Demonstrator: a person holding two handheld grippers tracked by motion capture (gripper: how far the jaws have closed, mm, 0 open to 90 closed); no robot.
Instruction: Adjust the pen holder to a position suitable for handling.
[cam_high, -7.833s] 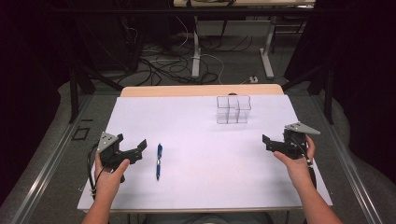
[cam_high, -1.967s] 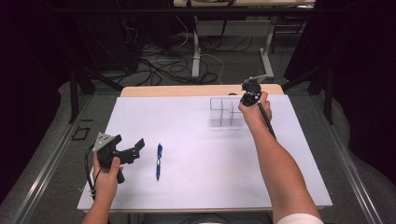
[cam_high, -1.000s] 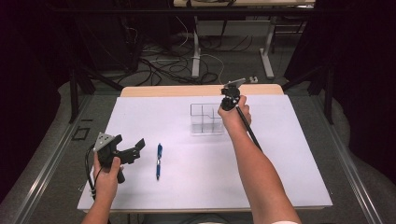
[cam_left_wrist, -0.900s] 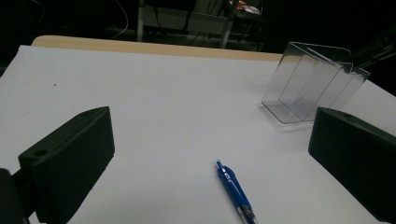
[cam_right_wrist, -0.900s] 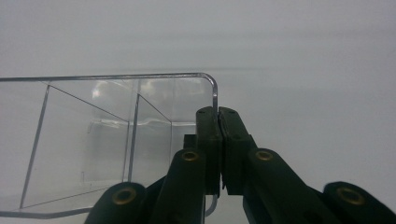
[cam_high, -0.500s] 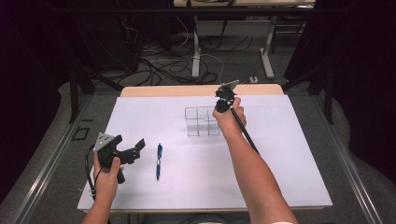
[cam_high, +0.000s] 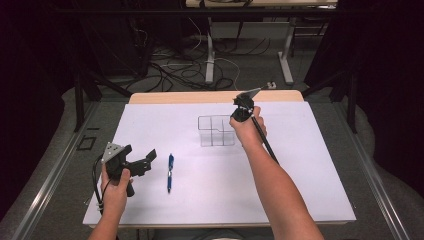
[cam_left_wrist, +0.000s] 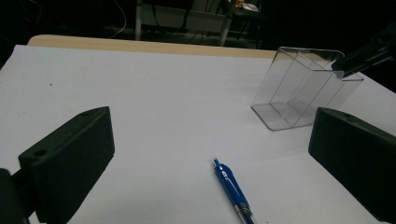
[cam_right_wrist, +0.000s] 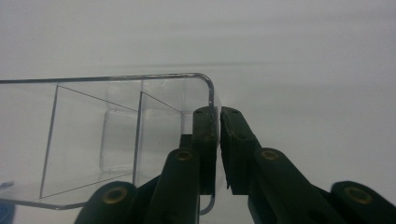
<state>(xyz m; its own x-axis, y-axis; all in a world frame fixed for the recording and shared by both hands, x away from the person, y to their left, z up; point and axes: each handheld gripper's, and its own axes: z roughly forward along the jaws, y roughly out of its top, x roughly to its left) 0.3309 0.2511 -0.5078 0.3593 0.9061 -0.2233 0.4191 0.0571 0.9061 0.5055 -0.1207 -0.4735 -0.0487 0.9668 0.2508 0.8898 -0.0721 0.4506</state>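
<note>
Releasing the clear organizer (cam_high: 216, 131) at mid-table, the right gripper (cam_right_wrist: 218, 116) is just easing its jaws off a corner wall that stands between them, while the left gripper (cam_high: 145, 162) is hovering spread and empty beside the blue pen (cam_high: 170, 172) — probably the next pick.

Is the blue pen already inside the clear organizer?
No. The blue pen lies flat on the white table cover, apart from the clear organizer, whose compartments hold nothing.
</note>
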